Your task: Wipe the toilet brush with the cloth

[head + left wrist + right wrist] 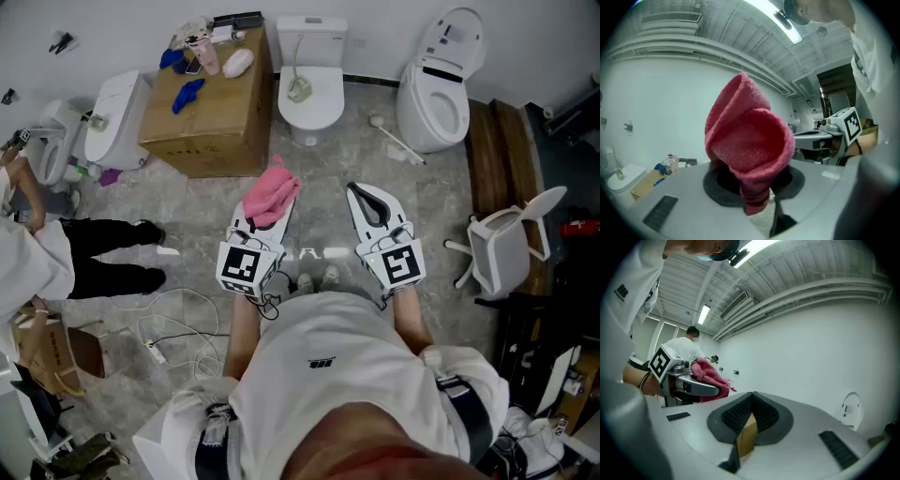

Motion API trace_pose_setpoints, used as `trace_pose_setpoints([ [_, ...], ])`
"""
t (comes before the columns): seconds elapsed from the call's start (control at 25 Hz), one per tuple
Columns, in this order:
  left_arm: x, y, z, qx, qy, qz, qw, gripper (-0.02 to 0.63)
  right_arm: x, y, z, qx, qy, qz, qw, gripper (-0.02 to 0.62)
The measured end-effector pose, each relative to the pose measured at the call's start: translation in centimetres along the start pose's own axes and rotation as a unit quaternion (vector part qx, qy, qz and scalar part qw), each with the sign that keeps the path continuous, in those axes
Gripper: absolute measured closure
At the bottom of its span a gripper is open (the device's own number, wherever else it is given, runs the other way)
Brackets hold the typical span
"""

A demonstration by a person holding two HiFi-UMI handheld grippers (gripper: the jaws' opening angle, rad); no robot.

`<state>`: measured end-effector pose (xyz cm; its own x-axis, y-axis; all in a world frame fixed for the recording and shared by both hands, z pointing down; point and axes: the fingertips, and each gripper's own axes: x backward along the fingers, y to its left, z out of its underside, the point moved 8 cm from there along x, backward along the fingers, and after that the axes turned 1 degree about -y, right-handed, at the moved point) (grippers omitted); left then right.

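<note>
1. The left gripper (280, 217) is clenched on a pink terry cloth (271, 194). In the left gripper view the cloth's lower end is pinched between the dark pads and the rest bunches up in a loose fold above them.
2. The right gripper (367, 201) is held just beside the left one, apart from it, and points the same way. Its ribbed black pads (740, 414) are pressed together and grasp nothing. A brown sliver shows in the slit below them; I cannot tell what it is.
3. A white long-handled toilet brush (397, 139) lies on the grey stone floor (337, 183). It is well ahead of both grippers, between the white middle toilet (311, 82) and the white right-hand toilet with its lid raised (439, 82).
4. A pale greenish thing with a thin curved handle (298, 88) rests on the middle toilet; what it is cannot be made out.
5. To the left stands a brown cardboard box (208, 111). On it are blue rags (186, 93), a pink bottle (205, 56) and a white oval thing (237, 62).
6. Beside the box a third white toilet (114, 120) lies tipped over.
7. A white chair (504, 246) stands at the right.
8. Another person's legs in black trousers (103, 255) show at the left, with white cables (178, 326) on the floor near them.
</note>
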<state>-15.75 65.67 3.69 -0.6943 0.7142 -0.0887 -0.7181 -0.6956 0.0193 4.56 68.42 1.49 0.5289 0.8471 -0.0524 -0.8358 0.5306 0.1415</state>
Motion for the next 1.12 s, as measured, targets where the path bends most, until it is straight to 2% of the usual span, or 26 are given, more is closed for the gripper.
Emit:
trace_pose_setpoints([
  [0.2,0.5,1.4,0.6,0.001,0.0,0.002,1.0,0.482,-1.1,1.3,0.0,-0.006,-0.016,0.011,1.0,0.598],
  [0.64,0.0,4.1,1.8,0.015,0.005,0.001,0.9999,0.482,-3.5,1.6,1.6,-0.006,0.008,0.022,1.0,0.598],
  [0.88,-3.0,6.1,2.3,0.016,0.012,-0.007,0.9998,0.482,-6.5,-0.9,2.9,-0.011,0.013,0.016,1.0,0.599],
  [1.12,-7.9,8.8,1.8,0.019,0.021,-0.018,0.9994,0.482,-10.9,-5.6,3.6,-0.014,0.019,0.002,1.0,0.598],
])
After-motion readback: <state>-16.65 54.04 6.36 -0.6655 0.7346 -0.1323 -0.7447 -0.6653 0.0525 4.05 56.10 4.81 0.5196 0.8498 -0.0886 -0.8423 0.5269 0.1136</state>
